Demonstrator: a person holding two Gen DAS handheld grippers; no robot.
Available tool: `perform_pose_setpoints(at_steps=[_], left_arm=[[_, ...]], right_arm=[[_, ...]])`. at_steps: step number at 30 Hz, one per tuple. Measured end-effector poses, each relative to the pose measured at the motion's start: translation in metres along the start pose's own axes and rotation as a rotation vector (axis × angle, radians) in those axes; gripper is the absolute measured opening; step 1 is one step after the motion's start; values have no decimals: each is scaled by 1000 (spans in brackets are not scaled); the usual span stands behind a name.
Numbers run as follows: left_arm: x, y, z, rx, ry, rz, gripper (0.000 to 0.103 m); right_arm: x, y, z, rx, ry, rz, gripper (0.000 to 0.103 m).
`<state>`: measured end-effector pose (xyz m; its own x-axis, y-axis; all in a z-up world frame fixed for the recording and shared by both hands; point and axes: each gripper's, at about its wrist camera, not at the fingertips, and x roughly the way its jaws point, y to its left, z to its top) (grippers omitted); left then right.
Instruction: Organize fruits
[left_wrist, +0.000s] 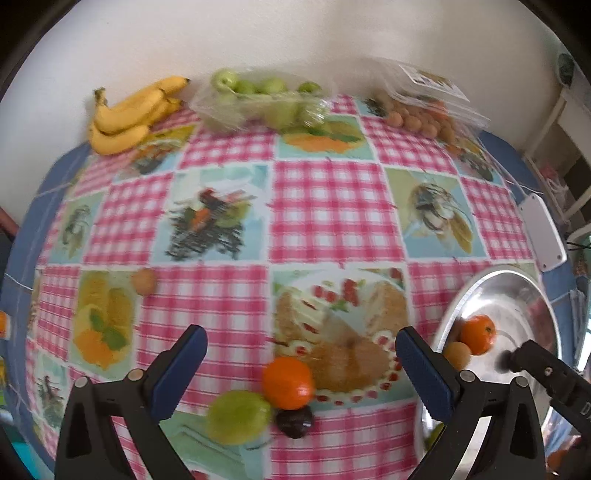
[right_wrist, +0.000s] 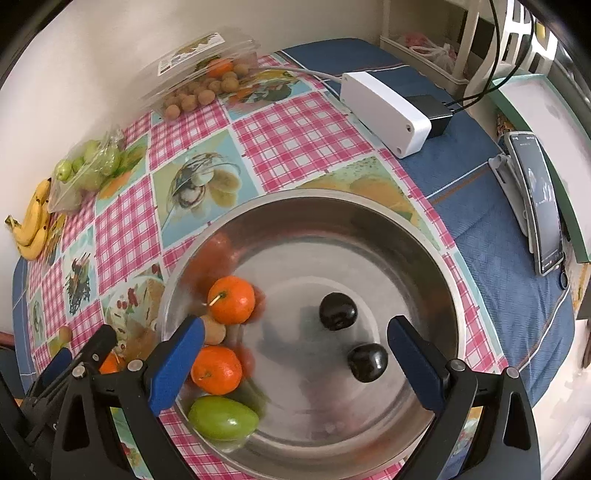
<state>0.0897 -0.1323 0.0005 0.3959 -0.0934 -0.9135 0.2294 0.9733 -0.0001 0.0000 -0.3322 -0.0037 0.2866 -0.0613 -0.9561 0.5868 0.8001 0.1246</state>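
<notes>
My left gripper (left_wrist: 301, 354) hangs open low over the tablecloth. Between its fingers lie an orange (left_wrist: 288, 382), a green fruit (left_wrist: 238, 417) and a dark plum (left_wrist: 294, 422), all touching. A small brown fruit (left_wrist: 144, 281) sits alone further left. My right gripper (right_wrist: 295, 354) is open and empty above the steel bowl (right_wrist: 332, 195). Inside the bowl are two oranges (right_wrist: 231, 300) (right_wrist: 217, 369), a green fruit (right_wrist: 222, 417), a brown fruit (right_wrist: 214, 329) and two dark plums (right_wrist: 338, 311) (right_wrist: 367, 362). The bowl (left_wrist: 454, 306) stands right of the left gripper.
Along the wall lie bananas (left_wrist: 129, 114), a bag of green apples (left_wrist: 262, 99) and an open clamshell of small brown fruits (left_wrist: 424, 114). A white box (right_wrist: 384, 110) with a charger and a phone on a stand (right_wrist: 539, 206) occupy the blue cloth on the right.
</notes>
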Motion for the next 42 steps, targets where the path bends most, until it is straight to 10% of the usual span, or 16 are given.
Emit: perform_pose_setpoints(at_steps=[9,42], left_arm=[[-14,50,13,7,-56,112,103],[-13,199,8,-296,11,57,103]], right_arm=[[-2,30,-4,-59,-1,-12,99],[18,189,-44,-325,45,96,99]])
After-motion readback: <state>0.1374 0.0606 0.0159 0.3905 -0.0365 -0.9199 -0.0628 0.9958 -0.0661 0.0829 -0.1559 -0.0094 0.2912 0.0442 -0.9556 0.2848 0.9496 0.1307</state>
